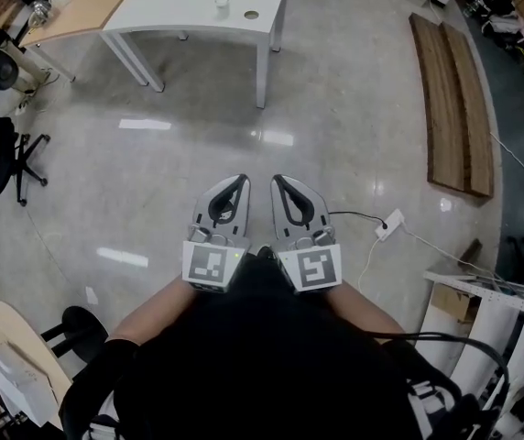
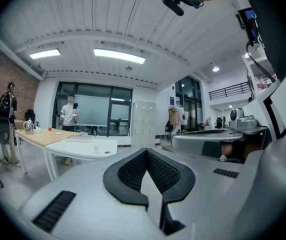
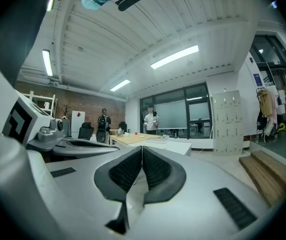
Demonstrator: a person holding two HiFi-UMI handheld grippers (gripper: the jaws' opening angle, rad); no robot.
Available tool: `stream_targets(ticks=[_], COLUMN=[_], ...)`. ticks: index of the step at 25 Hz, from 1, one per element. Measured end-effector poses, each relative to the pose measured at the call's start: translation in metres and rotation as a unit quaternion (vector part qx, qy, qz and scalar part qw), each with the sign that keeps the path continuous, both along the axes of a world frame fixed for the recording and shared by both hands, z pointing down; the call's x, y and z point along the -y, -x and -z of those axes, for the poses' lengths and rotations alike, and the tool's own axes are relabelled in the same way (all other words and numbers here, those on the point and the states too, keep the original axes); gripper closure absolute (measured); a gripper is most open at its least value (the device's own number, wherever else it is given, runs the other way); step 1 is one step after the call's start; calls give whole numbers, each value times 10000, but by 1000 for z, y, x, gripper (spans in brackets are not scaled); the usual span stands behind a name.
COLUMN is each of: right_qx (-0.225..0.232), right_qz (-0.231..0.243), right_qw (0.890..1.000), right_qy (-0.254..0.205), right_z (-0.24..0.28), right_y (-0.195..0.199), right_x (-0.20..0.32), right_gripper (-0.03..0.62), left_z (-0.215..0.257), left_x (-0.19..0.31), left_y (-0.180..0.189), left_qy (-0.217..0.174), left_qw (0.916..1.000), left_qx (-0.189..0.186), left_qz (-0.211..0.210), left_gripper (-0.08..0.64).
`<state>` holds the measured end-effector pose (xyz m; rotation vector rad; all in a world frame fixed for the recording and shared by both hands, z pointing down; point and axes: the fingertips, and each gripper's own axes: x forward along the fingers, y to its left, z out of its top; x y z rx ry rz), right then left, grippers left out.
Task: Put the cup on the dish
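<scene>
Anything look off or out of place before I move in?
Nothing looks spilled or damaged. The cup stands on the white table, beside the dish. A power strip lies loose on the floor.

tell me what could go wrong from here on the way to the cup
1. The left gripper and right gripper are both shut and empty. If they reach the cup like that, they will likely knock it over rather than grasp it.
2. The cup is small and stands close to the white table's near edge, so a nudge could send it off.
3. A power strip and its cable lie on the floor to the right: a possible trip hazard.
</scene>
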<state>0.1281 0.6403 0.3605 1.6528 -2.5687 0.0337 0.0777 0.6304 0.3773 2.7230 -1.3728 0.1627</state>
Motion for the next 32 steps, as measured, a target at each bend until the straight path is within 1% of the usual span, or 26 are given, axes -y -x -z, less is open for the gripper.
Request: stream_targets(ticks=[2,4,6,9,14,18,24,28,32], right_qx=[67,112,92,116,26,4,-262,-300,-329], right_qz=[-137,-168,-120,-71,34,28,127,53,102], right_qw=[9999,9998,9999,9998,9999,9999,9993,9995,9994], right_qy=[48,41,25,126,108,121,214,91,-42], right_z=[-5,-8,-11,-18,-15,-10,-7,4,14], right_y=[-1,3,12,28,59,78,108,124,144], right_x=[17,35,52,80,126,161,188,205,213], right_gripper=[580,580,580,580,580,580,580,580,580], left_z=[-8,-13,-16,-22,-24,-17,-6,4,10], left_x=[15,33,51,78,125,158,189,205,213], left_y=[7,14,20,33,64,79,108,128,146], left_qy=[104,192,228,302,399,318,197,1,-72], left_qw=[9999,9998,9997,9994,9988,9991,9990,9992,9991], left_qx=[-32,-74,-87,-110,-197,-247,-376,-367,-386], left_qz=[33,78,91,92,187,151,150,127,159], left_gripper=[552,552,552,552,552,552,552,552,552])
